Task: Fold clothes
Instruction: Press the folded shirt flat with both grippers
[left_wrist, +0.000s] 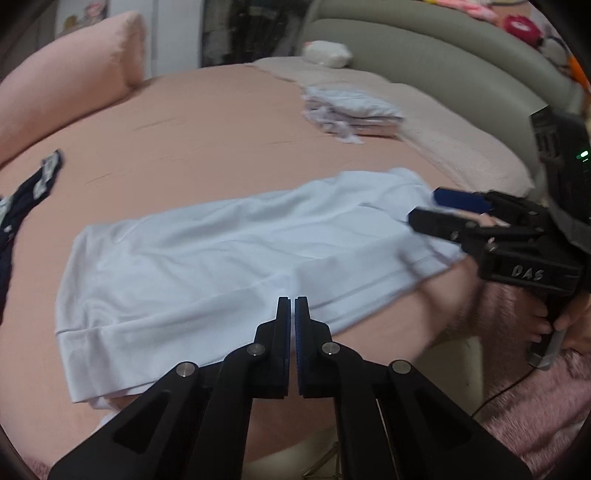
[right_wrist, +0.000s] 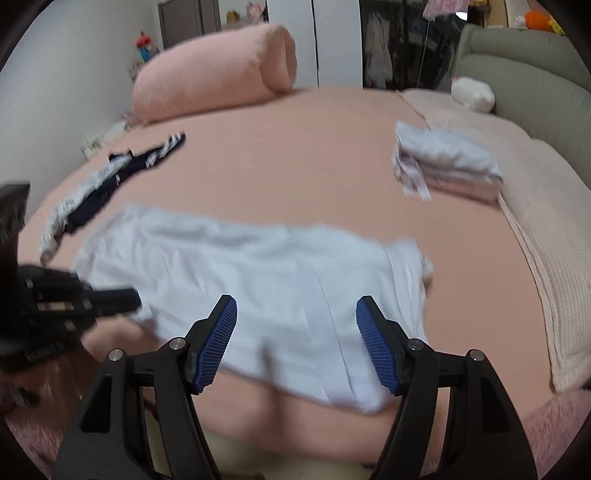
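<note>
Pink bed (right_wrist: 295, 155), white garment (right_wrist: 258, 280) near edge, left gripper (left_wrist: 292, 301) closed empty, right gripper (right_wrist: 295, 314) spread.

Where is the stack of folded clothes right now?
The stack of folded clothes lies far right on the bed, beside the pale blanket, beyond the white garment in both views.

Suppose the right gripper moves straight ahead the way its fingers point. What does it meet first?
Most likely the white garment spread on the bed. The right gripper is open, its fingers framing the cloth's near edge. Depth is unclear, so it might pass just above the fabric.
</note>
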